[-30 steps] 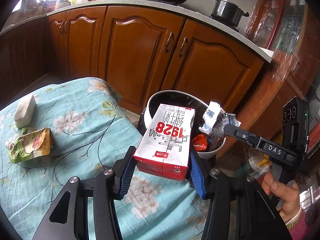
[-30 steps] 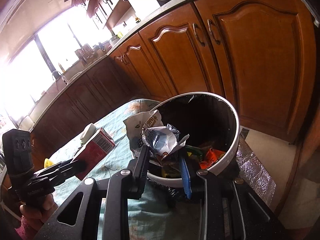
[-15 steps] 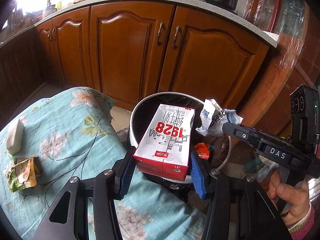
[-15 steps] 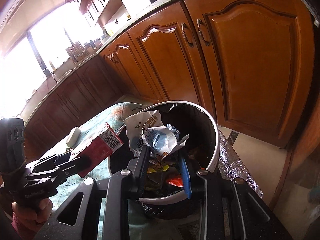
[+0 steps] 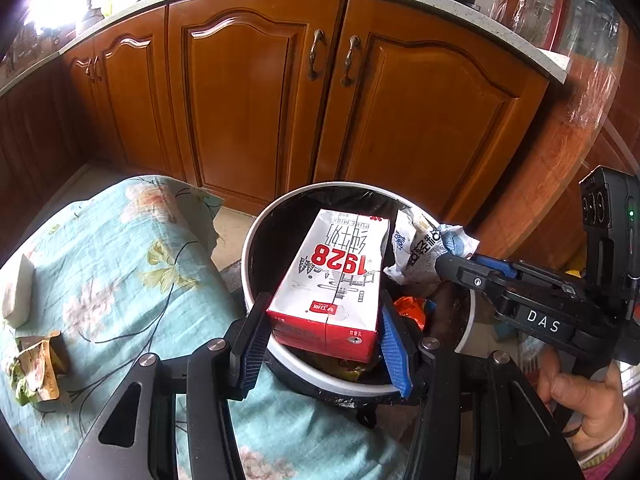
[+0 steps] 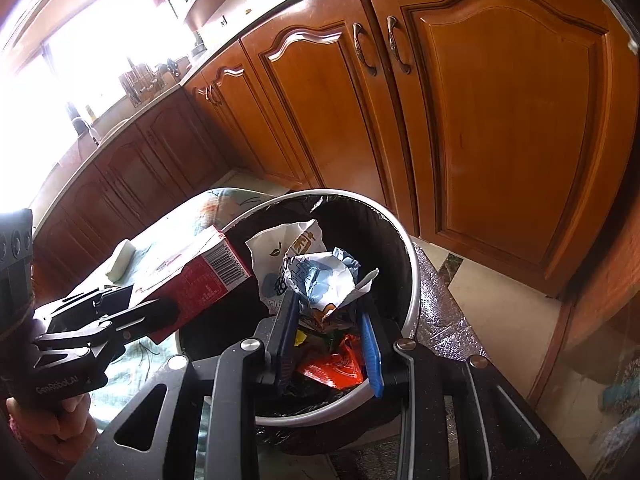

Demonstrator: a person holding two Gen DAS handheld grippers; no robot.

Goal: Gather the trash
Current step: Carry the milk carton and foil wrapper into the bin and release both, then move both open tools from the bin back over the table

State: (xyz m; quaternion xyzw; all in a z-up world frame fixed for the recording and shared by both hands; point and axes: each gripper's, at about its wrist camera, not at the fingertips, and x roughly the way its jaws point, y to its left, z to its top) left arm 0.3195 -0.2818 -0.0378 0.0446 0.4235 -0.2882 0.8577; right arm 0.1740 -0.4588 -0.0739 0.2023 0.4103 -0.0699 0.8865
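far off to the left of the left claw [image 5: 322, 344], a white block [image 5: 17, 293] and a torn green and yellow packet [image 5: 34, 372] lie on the table [image 5: 132, 280] with the flowery blue cloth; they look like trash not picked up yet. the left claw is holding the red and white milk box [image 5: 332, 280] tight between its two pads, and the box hangs right over the open bin [image 5: 256, 240], which sits just past the table edge. to the right of that claw, the right claw [image 6: 330, 340] is pinching a crumpled white and blue wrapper [image 6: 320, 276], and it too is over the bin. what could go wrong, i think: the milk box is long, so if it drops while leaning it may hit the rim and fall on the floor. the wrapper is light and could stick to a pad or float down outside the bin. the two claws are near each other, so they could bump if both let go and pull away at once. the bin has a black bag inside, and in it are an orange packet [image 6: 334, 368], a bit of yellow, and other bright wrappers at the bottom. it looks well under full, so there seems to be room for both things.
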